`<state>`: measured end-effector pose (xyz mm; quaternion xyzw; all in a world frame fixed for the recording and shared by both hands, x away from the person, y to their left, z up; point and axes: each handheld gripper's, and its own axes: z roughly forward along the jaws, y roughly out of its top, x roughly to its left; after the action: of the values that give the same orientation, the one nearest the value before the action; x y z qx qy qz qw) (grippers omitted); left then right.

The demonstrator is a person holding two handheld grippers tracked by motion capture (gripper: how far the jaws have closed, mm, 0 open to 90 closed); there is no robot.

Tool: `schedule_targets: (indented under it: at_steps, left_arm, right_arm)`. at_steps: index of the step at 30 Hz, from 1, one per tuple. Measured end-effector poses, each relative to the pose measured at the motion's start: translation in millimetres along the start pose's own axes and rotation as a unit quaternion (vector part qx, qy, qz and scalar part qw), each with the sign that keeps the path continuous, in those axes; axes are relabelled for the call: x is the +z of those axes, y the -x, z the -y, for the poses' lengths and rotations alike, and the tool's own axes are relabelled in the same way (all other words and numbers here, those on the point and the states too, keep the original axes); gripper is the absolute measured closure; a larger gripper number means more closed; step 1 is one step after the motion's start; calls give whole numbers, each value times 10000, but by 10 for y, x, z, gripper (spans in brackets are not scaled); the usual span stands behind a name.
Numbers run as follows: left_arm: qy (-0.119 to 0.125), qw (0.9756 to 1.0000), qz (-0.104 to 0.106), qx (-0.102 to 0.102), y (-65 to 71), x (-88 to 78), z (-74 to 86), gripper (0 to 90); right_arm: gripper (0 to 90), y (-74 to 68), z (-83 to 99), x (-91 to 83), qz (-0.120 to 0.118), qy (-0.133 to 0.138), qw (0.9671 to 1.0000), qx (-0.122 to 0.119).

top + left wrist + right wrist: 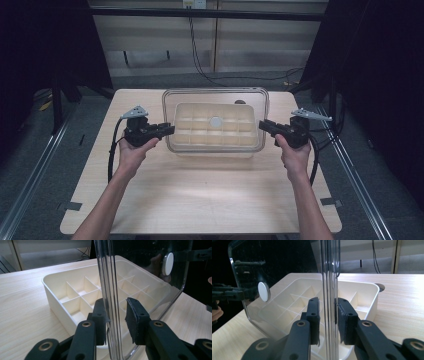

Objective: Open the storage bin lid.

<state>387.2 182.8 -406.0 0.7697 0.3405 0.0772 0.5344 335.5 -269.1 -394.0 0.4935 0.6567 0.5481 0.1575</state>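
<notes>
1. Your left gripper point(167, 130) pinches the left edge of the clear, round-cornered plastic lid point(215, 96), and your right gripper point(264, 125) pinches its right edge; in both gripper views the pads sit against the rim.
2. Keep both hands level and move them together, so the lid stays flat and does not twist or slip from the pads.
3. The lid hovers at the centre of the high view, over the cream plastic divided tray point(215, 145) on the pale wooden table point(210, 200).
4. The lid is transparent, with a raised rim and a white round knob point(216, 121) at its middle; it looks stiff but slick, so I judge a steady squeeze wise.
</notes>
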Motion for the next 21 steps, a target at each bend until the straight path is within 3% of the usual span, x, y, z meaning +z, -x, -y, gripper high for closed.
schedule_targets:
  at_steps: [12,21]
  left_arm:
    - [-91,10000,-25,3,46,-24,44,704]
    - [-68,10000,40,42,88,-155,40,703]
  right_arm:
    - [733,-26,76,-48,75,-56,10000,6]
    - [741,-124,103,-132,-78,-128,9999,-33]
